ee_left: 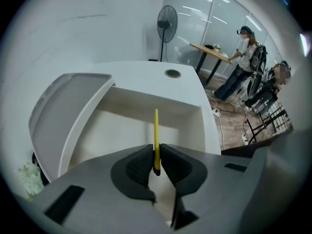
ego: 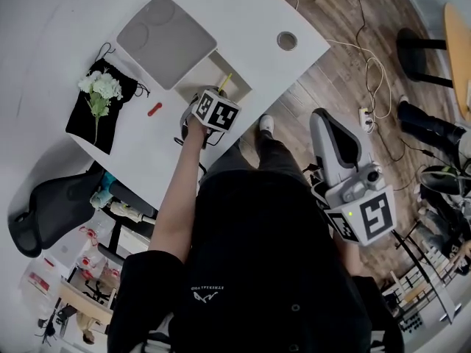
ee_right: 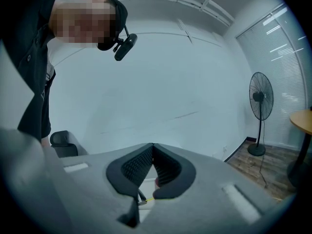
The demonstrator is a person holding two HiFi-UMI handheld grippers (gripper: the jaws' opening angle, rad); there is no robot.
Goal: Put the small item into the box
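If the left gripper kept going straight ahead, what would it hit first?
Likely the open box: the yellow stick clamped in the left gripper points at its inner far wall. Depth is unclear.

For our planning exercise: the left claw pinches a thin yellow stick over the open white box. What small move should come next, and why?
Probably lower the left claw slightly into the box, since the yellow stick is clamped between its jaws, pointing into the open interior, with the lid swung aside.
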